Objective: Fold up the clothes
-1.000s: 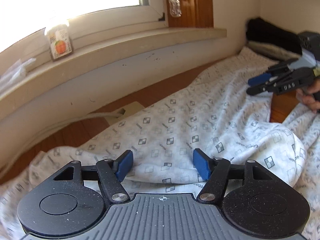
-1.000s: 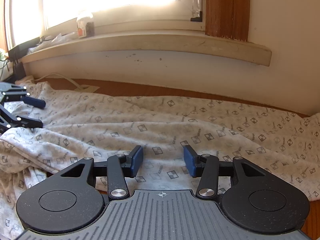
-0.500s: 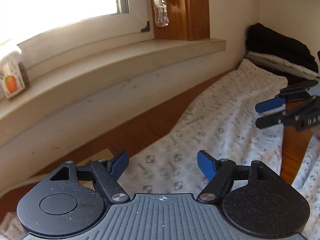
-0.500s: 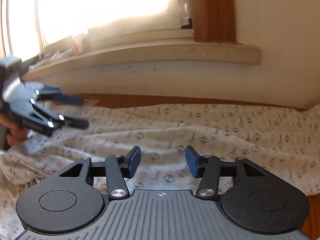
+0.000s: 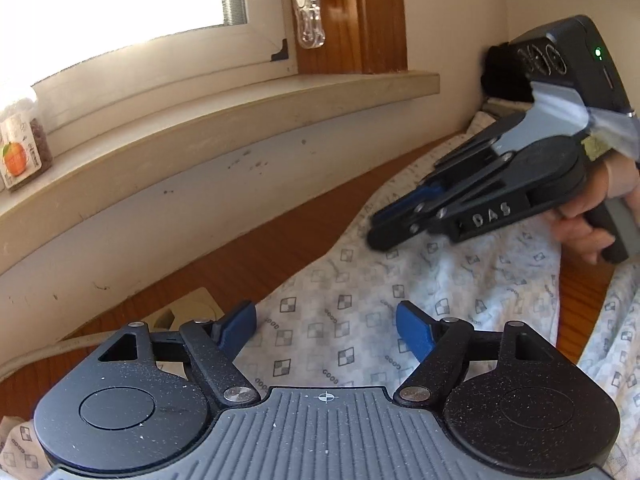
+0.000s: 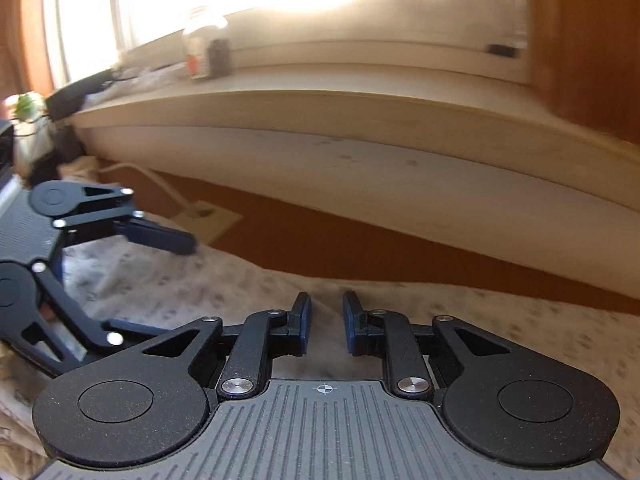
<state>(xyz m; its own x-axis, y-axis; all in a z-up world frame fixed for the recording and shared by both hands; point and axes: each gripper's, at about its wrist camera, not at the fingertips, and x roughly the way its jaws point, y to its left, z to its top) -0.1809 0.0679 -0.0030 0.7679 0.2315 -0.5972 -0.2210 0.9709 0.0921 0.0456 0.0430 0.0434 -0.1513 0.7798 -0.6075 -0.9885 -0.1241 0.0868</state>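
A white cotton garment printed with small grey checked squares [image 5: 348, 304] lies spread over a brown wooden bench [image 5: 256, 256] that runs along a cream wall under a window.

The left claw [image 5: 326, 330], black with blue pads, hangs low over the near part of the garment. Its jaws stand wide apart with nothing between them; the cloth lies below and ahead of them, and the left pad sits beside the cloth's edge, near a flat beige socket plate [image 5: 188, 306] on the bench.

Ahead and to the right of the left claw, a hand [image 5: 600, 208] holds the right claw [image 5: 384, 224] over the far stretch of the garment, its tip just above the cloth edge. Seen from its own camera, the right claw [image 6: 326, 320] has its jaws closing, with a narrow gap left between the blue pads. The picture is blurred, so whether any cloth is caught between them cannot be told.

On the cream windowsill [image 5: 224, 128] beyond the left claw, to its left, stands a clear jar with an orange fruit label [image 5: 22, 156]. A clear plastic cord pull [image 5: 308, 12] hangs by the wooden window frame.
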